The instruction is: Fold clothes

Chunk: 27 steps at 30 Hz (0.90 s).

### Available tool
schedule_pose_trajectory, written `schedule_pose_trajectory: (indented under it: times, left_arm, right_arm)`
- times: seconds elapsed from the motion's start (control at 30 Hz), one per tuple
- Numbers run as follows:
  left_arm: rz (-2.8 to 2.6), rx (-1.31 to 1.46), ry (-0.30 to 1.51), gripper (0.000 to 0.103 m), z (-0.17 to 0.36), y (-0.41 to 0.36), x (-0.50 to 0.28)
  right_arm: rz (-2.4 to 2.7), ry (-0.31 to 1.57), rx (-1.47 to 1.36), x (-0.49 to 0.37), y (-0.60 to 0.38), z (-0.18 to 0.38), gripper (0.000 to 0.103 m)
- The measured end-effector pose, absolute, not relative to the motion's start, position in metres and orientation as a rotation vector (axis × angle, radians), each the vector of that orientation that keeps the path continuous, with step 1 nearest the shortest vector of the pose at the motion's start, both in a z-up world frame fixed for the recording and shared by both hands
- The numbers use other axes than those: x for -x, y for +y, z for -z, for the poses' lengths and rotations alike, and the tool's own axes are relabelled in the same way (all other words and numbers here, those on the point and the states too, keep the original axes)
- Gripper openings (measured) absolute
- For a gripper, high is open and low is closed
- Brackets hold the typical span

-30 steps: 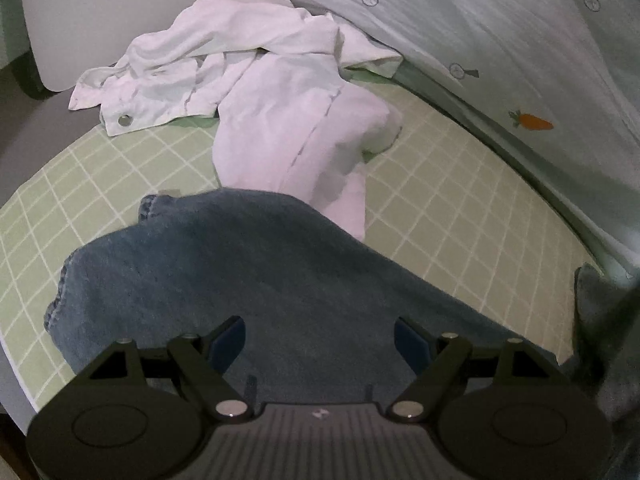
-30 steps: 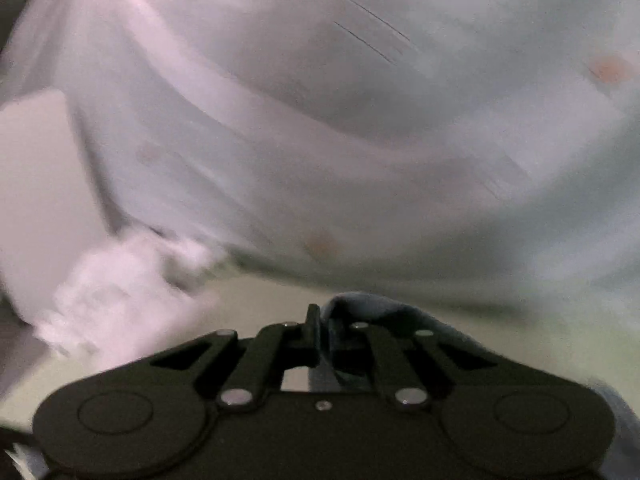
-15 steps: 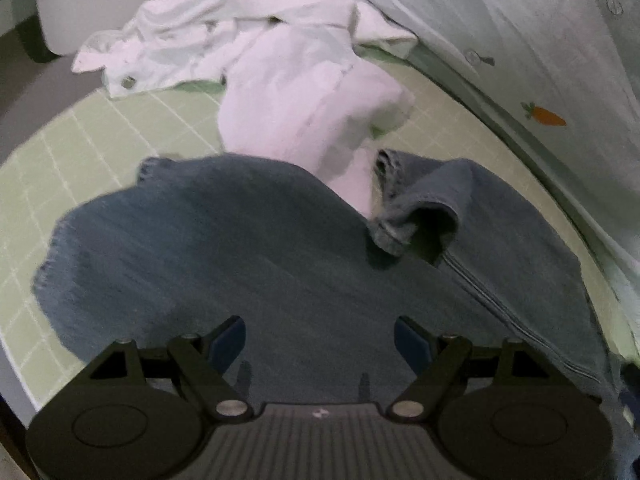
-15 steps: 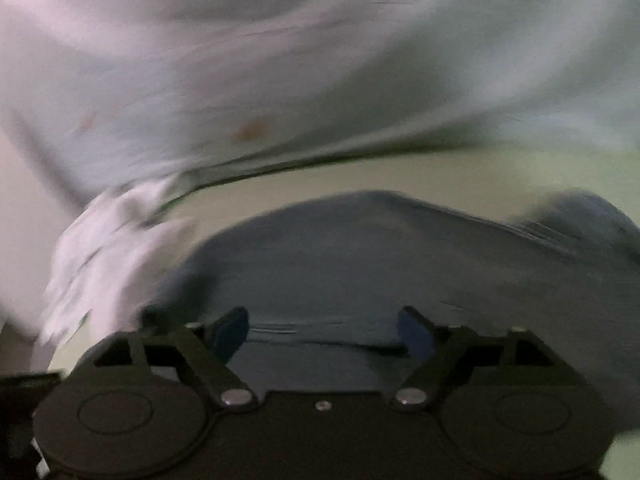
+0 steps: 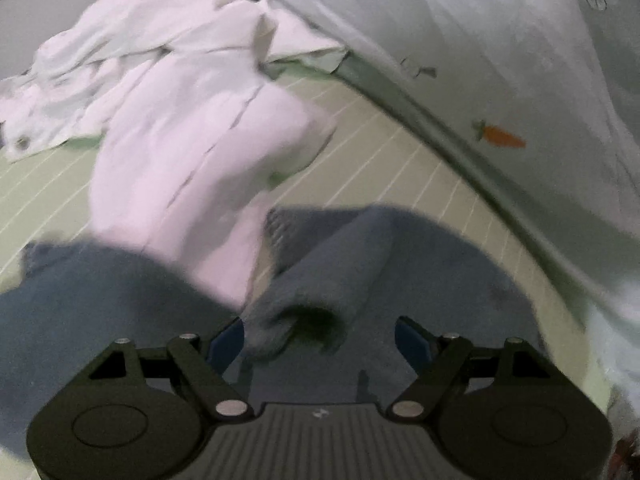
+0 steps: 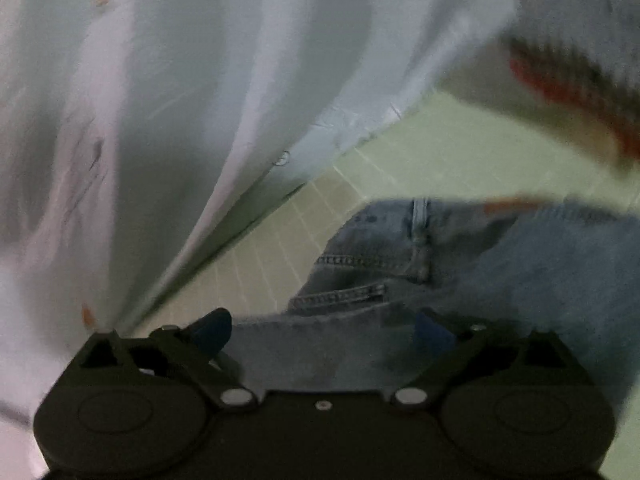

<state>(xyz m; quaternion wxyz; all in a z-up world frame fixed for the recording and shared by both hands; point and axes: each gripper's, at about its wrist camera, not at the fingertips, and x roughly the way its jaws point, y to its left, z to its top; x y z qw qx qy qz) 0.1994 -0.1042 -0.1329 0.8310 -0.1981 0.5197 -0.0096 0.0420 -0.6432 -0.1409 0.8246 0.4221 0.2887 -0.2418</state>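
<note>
1. The left gripper (image 5: 319,340), black with blue pads, sits at the bottom of the left wrist view with its jaws spread wide and still opening; a rolled hem of denim lies between the pads, and neither pad presses on it

2. The right gripper (image 6: 323,330), of the same black build, fills the bottom of the right wrist view; its jaws are also opening and stand far apart, with flat denim below the gap and nothing pinched

3. The blue denim jeans (image 5: 120,312) spread across the lower half of the left wrist view on the pale green checked sheet (image 5: 400,168); one leg end is curled into a loose tube just above the left pads

4. In the right wrist view the jeans (image 6: 400,264) show lighter blue in the centre and right, with stitched seams, a pocket edge and the waistband visible; the cloth is blurred toward the right edge

5. A crumpled pale pink and white garment pile (image 5: 180,128) lies in the upper left of the left wrist view, its lower end overlapping the jeans

6. A grey-white printed bedcover with small carrot motifs (image 5: 520,60) rises along the upper right of that view
</note>
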Motion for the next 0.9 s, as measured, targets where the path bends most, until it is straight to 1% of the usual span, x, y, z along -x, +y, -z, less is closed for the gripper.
schedule_pose_trajectory:
  times: [0.03,0.07,0.13,0.2,0.3,0.43,0.57,0.63,0.67,0.7,0.73,0.77,0.8,0.83,0.87,0.9]
  left_arm:
    - [0.019,0.457,1.115,0.092,0.135,-0.105,-0.211]
    - [0.016,0.5,1.13,0.093,0.139,-0.104,-0.222]
    - [0.002,0.578,1.169,0.093,0.148,-0.105,-0.245]
    - [0.001,0.579,1.171,0.093,0.155,-0.109,-0.264]
    - [-0.006,0.444,1.183,0.093,0.167,-0.123,-0.289]
    - [-0.002,0.275,1.242,0.093,0.192,-0.142,-0.311]
    - [0.054,0.196,1.241,0.093,0.207,-0.158,-0.311]
    - [0.077,0.138,1.221,0.09,0.21,-0.167,-0.307]
    - [0.075,0.111,1.206,0.087,0.21,-0.17,-0.305]
    - [0.058,0.08,1.186,0.074,0.21,-0.172,-0.302]
    - [0.043,0.04,1.167,0.053,0.208,-0.174,-0.298]
    - [0.049,0.023,1.153,0.042,0.206,-0.176,-0.295]
    - [0.065,0.044,1.147,0.017,0.203,-0.174,-0.293]
    - [0.084,0.074,1.142,0.009,0.2,-0.171,-0.29]
    - [0.093,0.09,1.137,0.007,0.197,-0.17,-0.287]
    - [0.1,0.092,1.128,0.006,0.195,-0.171,-0.284]
  right_arm:
    - [0.529,0.609,-0.958,-0.046,-0.649,0.147,0.1]
    - [0.545,0.604,-1.008,-0.05,-0.653,0.153,0.102]
    - [0.587,0.596,-0.996,-0.061,-0.656,0.156,0.102]
    - [0.617,0.627,-0.799,-0.074,-0.654,0.15,0.102]
    - [0.649,0.735,-0.514,-0.092,-0.648,0.15,0.102]
    - [0.575,0.806,-0.463,-0.094,-0.649,0.164,0.102]
    - [0.452,0.893,-0.349,-0.101,-0.633,0.172,0.102]
    - [0.366,0.929,-0.311,-0.107,-0.623,0.174,0.101]
    - [0.323,0.95,-0.292,-0.111,-0.619,0.176,0.097]
    - [0.312,0.979,-0.253,-0.115,-0.614,0.179,0.097]
    - [0.333,1.01,-0.202,-0.12,-0.608,0.182,0.091]
    - [0.356,1.031,-0.166,-0.123,-0.604,0.184,0.078]
    - [0.36,1.037,-0.156,-0.125,-0.602,0.185,0.072]
    - [0.364,1.03,-0.165,-0.125,-0.601,0.181,0.054]
    - [0.368,1.021,-0.171,-0.123,-0.601,0.178,0.035]
    - [0.372,1.006,-0.167,-0.12,-0.6,0.175,0.029]
